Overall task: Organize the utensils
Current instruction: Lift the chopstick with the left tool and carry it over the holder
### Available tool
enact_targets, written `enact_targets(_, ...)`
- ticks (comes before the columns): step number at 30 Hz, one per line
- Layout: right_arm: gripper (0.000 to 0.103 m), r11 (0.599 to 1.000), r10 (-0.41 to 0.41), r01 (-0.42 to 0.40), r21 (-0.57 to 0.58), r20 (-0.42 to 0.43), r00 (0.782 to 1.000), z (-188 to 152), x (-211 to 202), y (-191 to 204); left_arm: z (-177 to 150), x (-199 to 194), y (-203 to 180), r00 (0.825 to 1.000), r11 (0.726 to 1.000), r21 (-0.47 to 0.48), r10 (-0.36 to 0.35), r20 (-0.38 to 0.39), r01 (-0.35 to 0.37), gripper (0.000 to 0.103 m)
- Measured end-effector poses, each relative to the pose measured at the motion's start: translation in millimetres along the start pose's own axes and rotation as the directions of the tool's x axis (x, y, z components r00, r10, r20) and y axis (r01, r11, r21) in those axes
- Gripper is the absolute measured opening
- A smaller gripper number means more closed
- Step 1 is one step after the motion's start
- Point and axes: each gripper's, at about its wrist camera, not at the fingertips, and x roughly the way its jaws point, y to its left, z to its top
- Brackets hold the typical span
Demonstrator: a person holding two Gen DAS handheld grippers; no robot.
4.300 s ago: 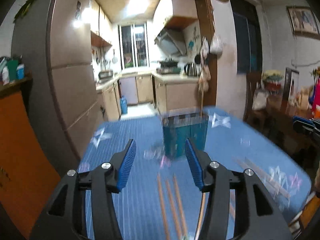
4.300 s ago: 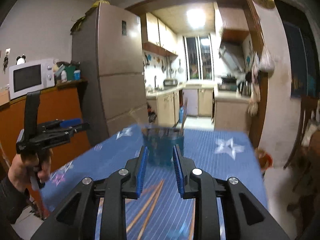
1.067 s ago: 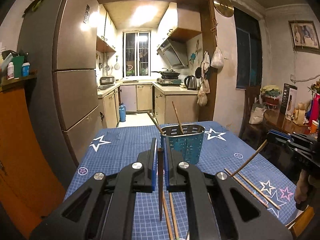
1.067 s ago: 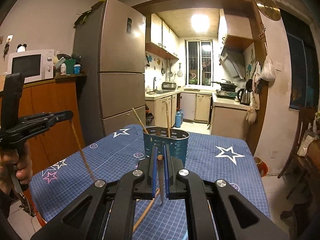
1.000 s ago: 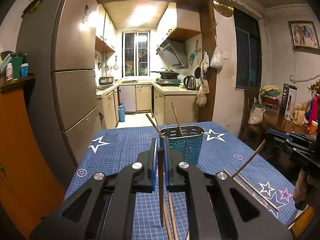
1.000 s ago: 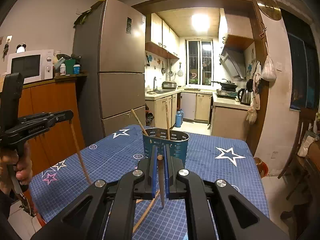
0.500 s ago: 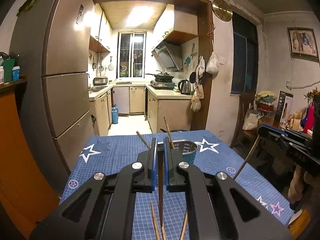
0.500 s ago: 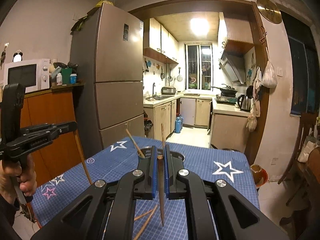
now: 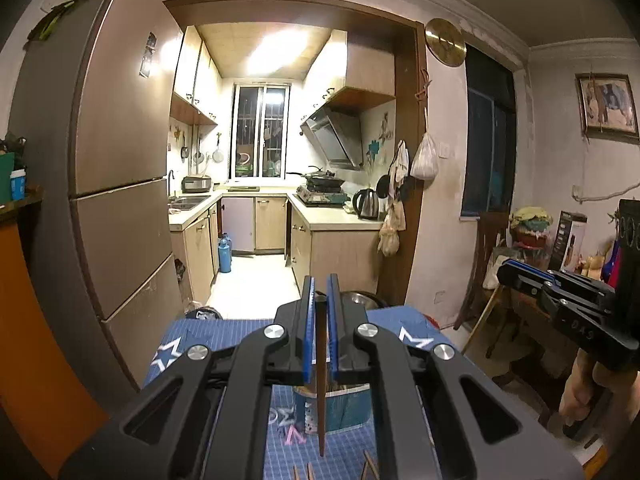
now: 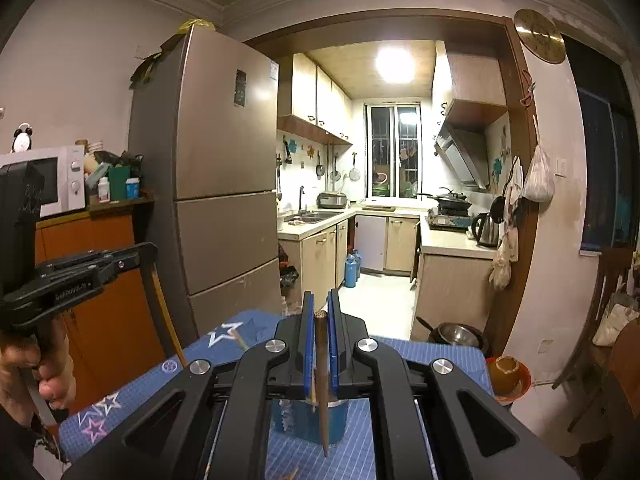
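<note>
A kitchen with beige cabinets is seen through a wide doorway, a tall refrigerator (image 10: 224, 184) stands at its left, and in front lies a table under a blue star-patterned tablecloth (image 10: 140, 392). On this cloth a teal utensil holder (image 9: 344, 408) stands; it is largely hidden behind the fingers in both views.

The left gripper (image 9: 319, 300) is clenched on a dark wooden chopstick (image 9: 321, 392), which is held upright between the blue pads, its lower end hanging in front of the holder. The right gripper (image 10: 320, 316) is likewise closed on a second chopstick (image 10: 322, 392), whose round top end is seen between the pads and whose tip points down before the holder. Whether either tip is already inside the holder cannot be told.

Compared with half a second ago, both tools have been raised and carried forward: the holder, earlier visible above the fingertips with two sticks leaning out of it, is now found low, under the fingers, and more of the kitchen floor is seen. Four seconds ago both grippers were spread wide and nothing was held. A few loose chopsticks (image 9: 370, 464) are seen on the cloth at the lower edge of the left view.
</note>
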Motion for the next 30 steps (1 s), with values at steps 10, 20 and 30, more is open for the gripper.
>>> enact_targets(10,0.008,1.000,0.014,-0.015,0.017,0.037,0.999,49,45,-11,33,43,-3,0.999,1.000,-0.003,0.029,0.046,-0.029,0.005)
enact_targets(20,0.007,0.999,0.018,-0.018,0.028,-0.017,1.000,30,100,-18,26,85,3,0.999,1.000,-0.020,0.022,0.043,-0.021,0.005)
enact_targets(30,0.008,0.999,0.018,-0.014,0.049,-0.077,0.997,-4,136,-24,3,117,5,1.000,0.999,-0.030,0.015,-0.006,-0.015,0.005)
